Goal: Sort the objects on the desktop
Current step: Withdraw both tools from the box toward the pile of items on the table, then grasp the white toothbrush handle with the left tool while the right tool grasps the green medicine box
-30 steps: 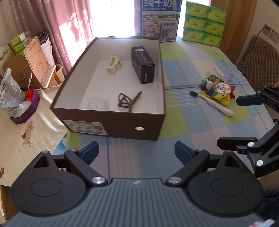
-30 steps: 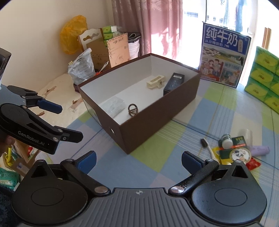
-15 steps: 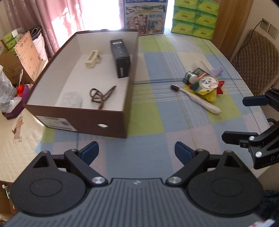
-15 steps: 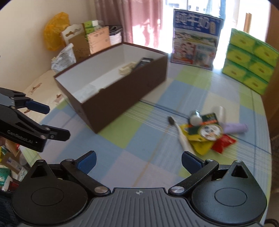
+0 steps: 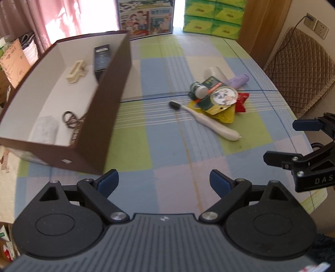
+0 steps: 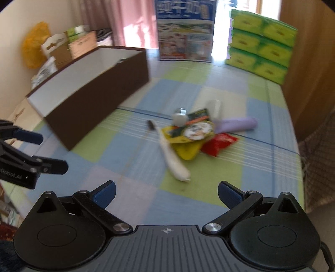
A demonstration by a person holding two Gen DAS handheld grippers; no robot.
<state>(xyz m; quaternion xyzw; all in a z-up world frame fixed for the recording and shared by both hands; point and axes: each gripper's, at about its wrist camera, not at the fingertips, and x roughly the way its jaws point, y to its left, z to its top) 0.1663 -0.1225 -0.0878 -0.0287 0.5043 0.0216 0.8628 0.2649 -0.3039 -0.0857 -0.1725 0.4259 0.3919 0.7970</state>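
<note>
Landmark: open brown cardboard box with white lining [image 5: 108, 87], on checked pastel tablecloth [image 5: 167, 146].

Inside box: cream plastic hair clip [image 5: 75, 71] toward far end; black oblong carton [image 5: 101, 57] beside it against right wall; dark metal twisted ornament [image 5: 70, 119] and clear crumpled wrapper [image 5: 45, 131] toward near end.

Beyond box, at far table edge: printed milk carton case [image 5: 146, 17], upright; stacked green tissue packs [image 5: 213, 18] right of it. Further right of box, off table: brown quilted chair back [image 5: 299, 69].

Right of box, well apart from it, on cloth: loose heap of unsorted items. White toothbrush with dark bristles [image 5: 205, 120], lying flat, head pointing toward box, nearest item to box. Touching or overlapping behind it: small green bottle with grey cap [image 5: 197, 90]; dark green packet with round printed label [image 5: 219, 96]; yellow sachet [image 5: 225, 114]; red sachet [image 5: 241, 102]; lilac tube [image 5: 239, 80]; white cylinder [image 5: 212, 72]. No obstruction between heap and grippers.

Left gripper [image 5: 164, 181]: angled downward over bare cloth near box's near right corner; blue-padded jaws spread wide, nothing between.

Right gripper [image 6: 166, 191]: angled downward, just short of toothbrush handle end; jaws spread wide, nothing held. View blurred.
</note>
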